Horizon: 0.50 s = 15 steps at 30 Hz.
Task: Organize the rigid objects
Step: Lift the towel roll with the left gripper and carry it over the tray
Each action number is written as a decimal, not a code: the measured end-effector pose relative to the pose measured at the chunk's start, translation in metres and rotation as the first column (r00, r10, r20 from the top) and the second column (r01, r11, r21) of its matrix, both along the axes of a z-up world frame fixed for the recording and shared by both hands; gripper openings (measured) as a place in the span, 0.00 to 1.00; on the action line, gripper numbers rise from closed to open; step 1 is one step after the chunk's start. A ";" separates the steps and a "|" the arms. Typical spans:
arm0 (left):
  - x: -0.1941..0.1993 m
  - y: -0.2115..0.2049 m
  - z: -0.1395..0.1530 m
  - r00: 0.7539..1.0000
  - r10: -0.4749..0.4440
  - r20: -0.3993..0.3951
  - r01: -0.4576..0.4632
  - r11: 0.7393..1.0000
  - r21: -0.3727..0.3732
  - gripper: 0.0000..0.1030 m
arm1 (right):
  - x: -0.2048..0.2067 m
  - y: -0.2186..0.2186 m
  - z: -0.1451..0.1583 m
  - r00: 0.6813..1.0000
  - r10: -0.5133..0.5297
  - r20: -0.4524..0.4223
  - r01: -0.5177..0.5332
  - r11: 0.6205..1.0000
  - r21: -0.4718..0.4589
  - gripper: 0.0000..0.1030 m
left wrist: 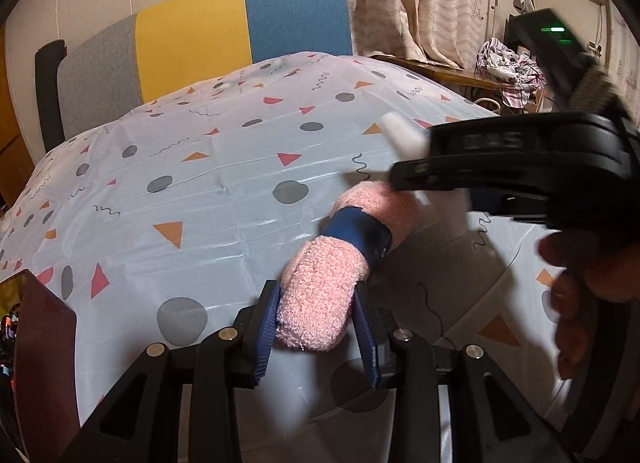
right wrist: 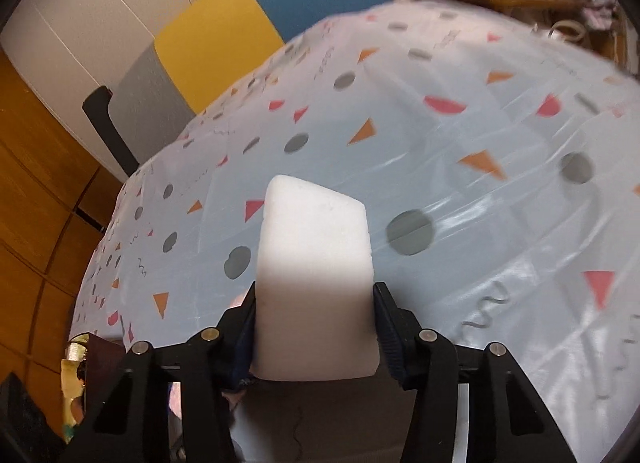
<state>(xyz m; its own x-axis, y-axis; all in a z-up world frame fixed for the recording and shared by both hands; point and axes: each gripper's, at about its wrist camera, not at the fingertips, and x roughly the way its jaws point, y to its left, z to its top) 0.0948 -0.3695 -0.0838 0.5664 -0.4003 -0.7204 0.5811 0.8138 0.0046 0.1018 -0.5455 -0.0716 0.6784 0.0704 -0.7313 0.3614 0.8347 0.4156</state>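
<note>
Both hands loaded, nothing set down yet. Left hand-held gripper (left wrist: pixel 318 327), bottom centre of its view, clamped on a pink fuzzy roll (left wrist: pixel 340 259) with a navy band — it lies against the counter (left wrist: pixel 200 191). Right hand-held gripper (right wrist: pixel 314 303) grips a white block (right wrist: pixel 316 263), lifted above the patterned cloth; in the left view it crosses mid-right. No tray or bin visible — placement seems wholly ahead.
</note>
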 end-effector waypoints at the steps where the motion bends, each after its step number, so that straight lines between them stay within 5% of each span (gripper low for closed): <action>1: 0.000 0.000 0.000 1.000 0.001 -0.001 -0.001 1.000 0.000 0.35 | -0.005 -0.001 0.004 1.000 -0.012 0.007 0.012 1.000 -0.017 0.52; 7: 0.009 -0.009 -0.010 0.998 0.001 -0.064 0.003 0.998 0.062 0.49 | -0.053 0.002 0.014 0.998 -0.064 -0.026 0.058 0.984 -0.169 0.52; 15: 0.015 -0.038 -0.003 0.998 -0.055 -0.035 0.060 0.986 0.158 0.54 | -0.098 0.015 -0.007 0.997 -0.078 -0.024 0.072 0.979 -0.191 0.52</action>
